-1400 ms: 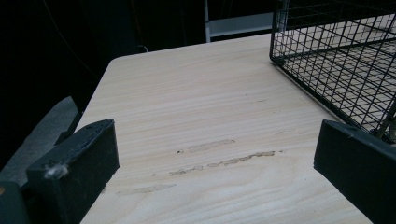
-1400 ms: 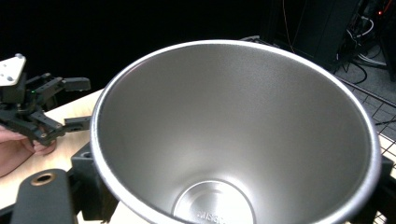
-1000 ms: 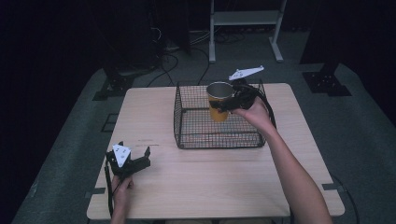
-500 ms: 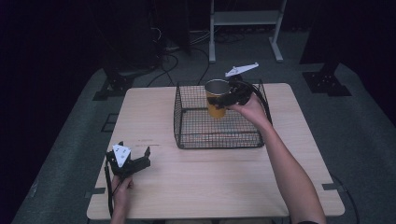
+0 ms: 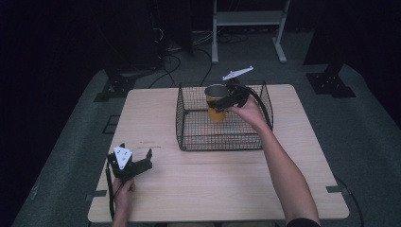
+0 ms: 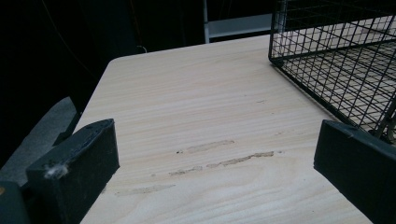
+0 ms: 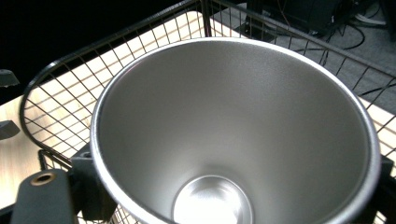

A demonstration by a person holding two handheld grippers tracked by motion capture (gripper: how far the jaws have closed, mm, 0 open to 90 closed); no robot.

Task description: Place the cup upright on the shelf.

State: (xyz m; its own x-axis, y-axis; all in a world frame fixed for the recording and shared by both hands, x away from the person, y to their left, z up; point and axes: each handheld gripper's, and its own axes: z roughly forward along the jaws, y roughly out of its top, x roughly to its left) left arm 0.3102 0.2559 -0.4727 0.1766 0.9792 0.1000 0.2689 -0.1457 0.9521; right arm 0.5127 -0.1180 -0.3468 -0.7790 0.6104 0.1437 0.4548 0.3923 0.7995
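My right claw (image 5: 226,98) grips the cup (image 5: 216,102) by its rim, jaws closed on the wall of it. The cup is yellow outside with a bare metal lining, upright, mouth up. It hangs inside the black wire basket (image 5: 189,124), in the far part of it, its rim about level with the basket's top wire. From the high view I cannot tell whether its base touches the basket floor.

In the right gripper view the cup's (image 7: 233,135) steel interior sits right under the camera, empty, bottom disc bright. The basket's (image 7: 60,88) mesh wall and rounded corner wire show behind and left of it, pale wood beneath.

My left claw (image 5: 135,158) rests at the near left of the desk (image 5: 213,184), well apart from the basket, jaws wide open with nothing between them. In the left gripper view its (image 6: 215,154) two black pads frame bare wood grain with a few faint scuff marks; the basket's (image 6: 336,70) near corner stands at upper right.
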